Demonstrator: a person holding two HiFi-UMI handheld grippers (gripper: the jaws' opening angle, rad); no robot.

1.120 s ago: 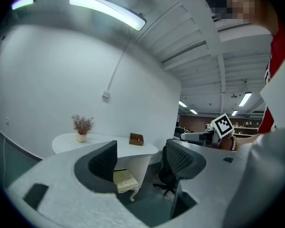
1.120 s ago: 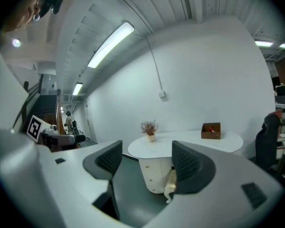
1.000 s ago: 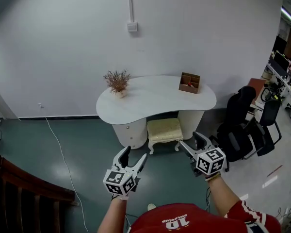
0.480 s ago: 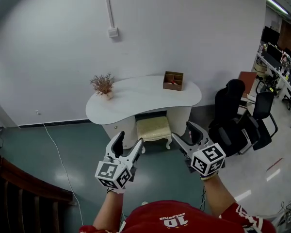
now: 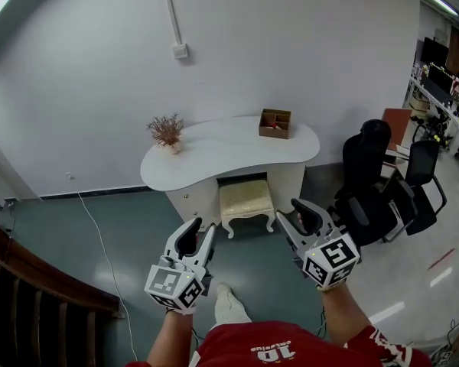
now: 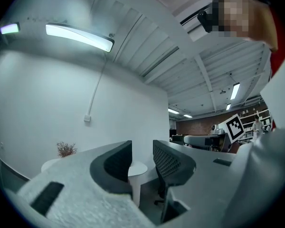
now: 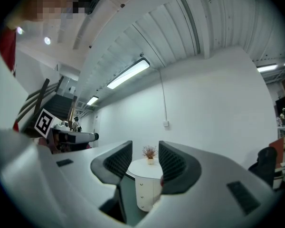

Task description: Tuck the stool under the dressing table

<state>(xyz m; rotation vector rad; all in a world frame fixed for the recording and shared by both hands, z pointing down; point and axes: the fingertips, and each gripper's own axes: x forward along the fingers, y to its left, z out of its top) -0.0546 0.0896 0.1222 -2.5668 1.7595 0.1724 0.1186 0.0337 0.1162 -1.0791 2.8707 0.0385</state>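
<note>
Against the pale wall, a white kidney-shaped worktop is carrying a small dried reddish plant in a pot near its left end and a brown wooden box near its right end. The head view alone is showing the cream cushioned stool with white curved legs. It is standing on the teal floor in the gap between the worktop's two white pedestals, its rear edge lying under the worktop's rim and its padded seat and front legs sticking out toward the person. That view is also showing both tools held low and well apart from the stool, the left tongs to its lower left and the right tongs to its lower right, with black office chairs standing to the right. The left gripper view is looking upward at a lit ceiling strip, with the left tongs released and framing only the worktop's far end. The right gripper view is showing the right tongs likewise released and gripping nothing, with the plant and a drawer pedestal showing in the gap between them.
</note>
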